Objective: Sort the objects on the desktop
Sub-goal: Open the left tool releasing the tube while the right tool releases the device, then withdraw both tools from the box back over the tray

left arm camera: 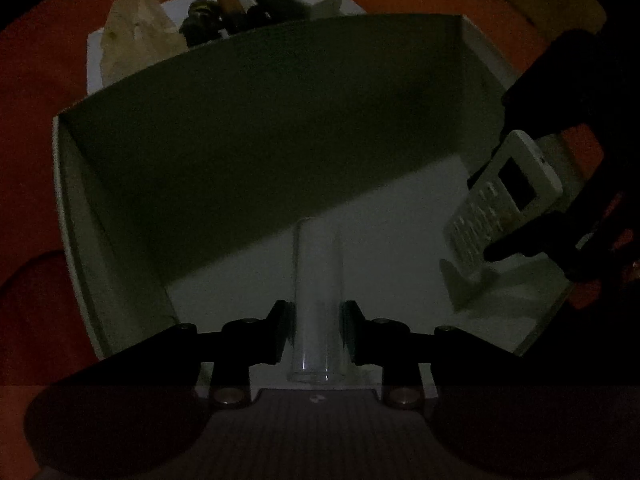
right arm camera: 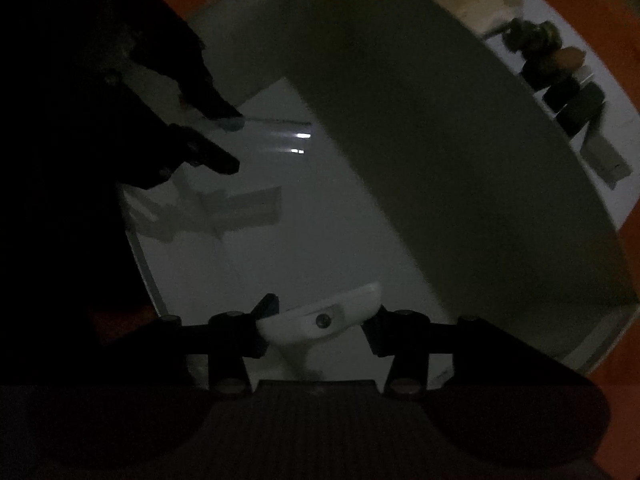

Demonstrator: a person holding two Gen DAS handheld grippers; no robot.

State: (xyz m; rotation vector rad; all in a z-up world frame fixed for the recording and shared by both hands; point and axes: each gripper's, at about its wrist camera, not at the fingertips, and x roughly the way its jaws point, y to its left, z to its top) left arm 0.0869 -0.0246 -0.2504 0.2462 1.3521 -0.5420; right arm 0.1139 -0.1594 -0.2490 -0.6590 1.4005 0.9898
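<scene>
Left wrist view shows my left fingers (left arm camera: 316, 332) pinching a clear glass tube (left arm camera: 316, 296) from both sides, its length running straight out ahead of me toward the floor of the white box (left arm camera: 400, 248). Over on the right side of that view my right fingers (left arm camera: 532, 216) grip a white remote control (left arm camera: 508, 200), held tilted with its lower end close to the box floor near the right wall. From the right wrist view the same remote (right arm camera: 320, 318) sits crosswise between my right fingers (right arm camera: 320, 320), both pads against it. So I judge I am at the placing step, both items going into this large compartment together. Both hands point steeply down into the box. Next I need to ease each item until it rests on the floor, then let go, keeping the tube low so it neither drops nor rolls. Beyond the tall partition (left arm camera: 256, 128), the far compartment already holds a pale crumpled bag (left arm camera: 136, 36) and several small dark bottles (left arm camera: 240, 10); orange desk (left arm camera: 32, 80) surrounds the box.
</scene>
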